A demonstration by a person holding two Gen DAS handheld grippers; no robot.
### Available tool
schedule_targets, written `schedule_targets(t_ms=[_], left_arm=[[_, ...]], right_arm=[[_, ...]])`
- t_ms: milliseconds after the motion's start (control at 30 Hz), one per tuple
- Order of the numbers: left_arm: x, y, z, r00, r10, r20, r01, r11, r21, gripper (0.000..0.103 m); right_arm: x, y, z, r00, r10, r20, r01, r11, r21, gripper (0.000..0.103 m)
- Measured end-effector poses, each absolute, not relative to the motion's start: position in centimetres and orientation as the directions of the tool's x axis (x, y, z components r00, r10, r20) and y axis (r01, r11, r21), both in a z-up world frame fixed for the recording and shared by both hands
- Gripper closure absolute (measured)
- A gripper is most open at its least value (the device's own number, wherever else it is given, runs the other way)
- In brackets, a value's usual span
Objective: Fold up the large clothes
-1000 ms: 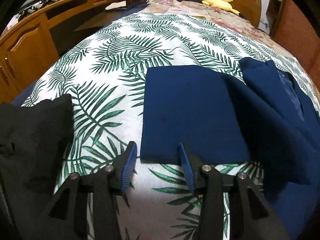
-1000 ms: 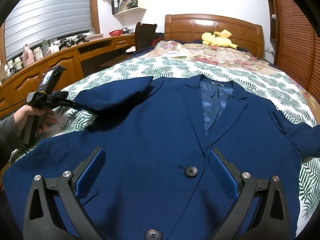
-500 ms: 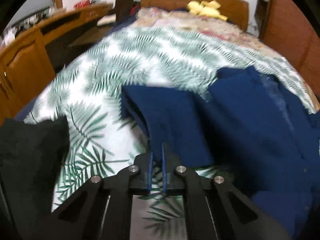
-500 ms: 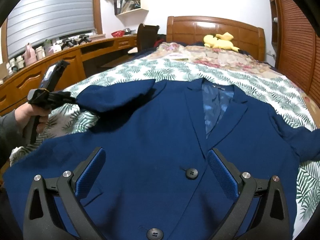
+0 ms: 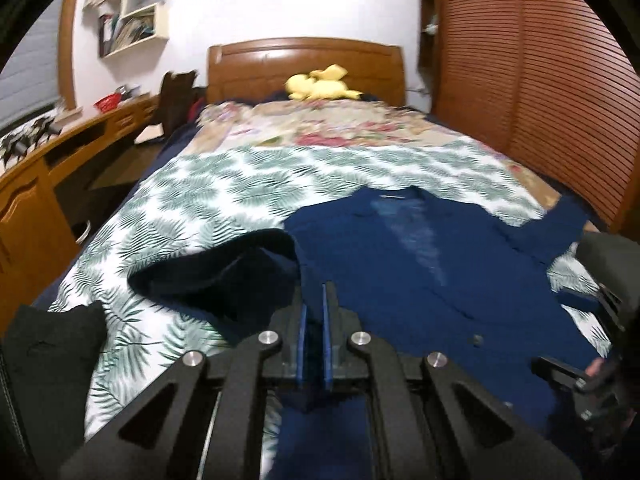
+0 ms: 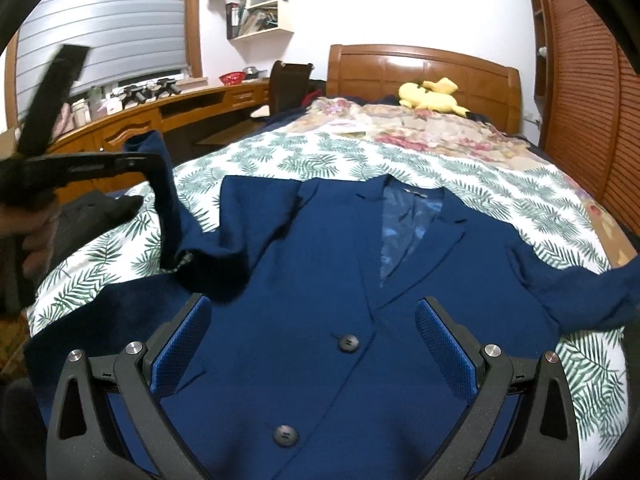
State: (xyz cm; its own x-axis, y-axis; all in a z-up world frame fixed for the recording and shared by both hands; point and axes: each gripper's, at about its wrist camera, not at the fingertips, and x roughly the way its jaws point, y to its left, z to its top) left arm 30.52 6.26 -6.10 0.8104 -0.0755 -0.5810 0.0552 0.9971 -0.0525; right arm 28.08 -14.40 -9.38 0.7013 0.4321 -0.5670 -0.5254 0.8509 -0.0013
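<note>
Clamped tight, my left gripper (image 5: 313,334) pinches the sleeve (image 6: 168,208) of a navy blazer (image 6: 320,280), lifting it clear of the leaf-print bedspread (image 6: 304,160). My right gripper (image 6: 312,344) hovers over the blazer's front with its jaws spread wide and nothing between them. Face up, the blazer lies across the near end of the bed, two dark buttons (image 6: 348,343) fastened and lapels open on a pale blue lining. A yellow plush toy (image 6: 430,98) sits by the wooden headboard (image 6: 420,66).
</note>
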Motion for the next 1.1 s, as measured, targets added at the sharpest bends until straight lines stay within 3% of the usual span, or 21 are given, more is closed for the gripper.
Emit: schedule_targets(t_ms=[267, 600, 700, 867, 1100], left_arm=[[26.4, 1.6, -6.9, 0.833, -0.149, -0.533, 0.136, 0.989, -0.064, 0.101], [23.5, 0.5, -8.8, 0.812, -0.168, -0.559, 0.154, 0.985, -0.073, 0.100], [22.8, 0.7, -9.0, 0.810, -0.168, -0.561, 0.155, 0.985, -0.071, 0.097], [21.0, 1.9, -8.5, 0.821, -0.163, -0.547, 0.149, 0.986, -0.071, 0.092], [18.6, 5.3, -8.6, 0.834, -0.118, -0.540, 0.092, 0.993, -0.076, 0.081]], right_arm=[[26.7, -16.6, -9.4, 0.718, 0.370, -0.589, -0.484, 0.874, -0.042, 0.000], [26.1, -18.4, -11.7, 0.712, 0.302, -0.635, -0.447, 0.891, -0.078, 0.000], [25.8, -17.9, -11.4, 0.708, 0.319, -0.631, -0.459, 0.886, -0.067, 0.001], [25.2, -15.7, -11.5, 0.682, 0.364, -0.635, -0.512, 0.857, -0.059, 0.011], [24.8, -12.3, -12.5, 0.639, 0.414, -0.649, -0.577, 0.815, -0.048, 0.014]])
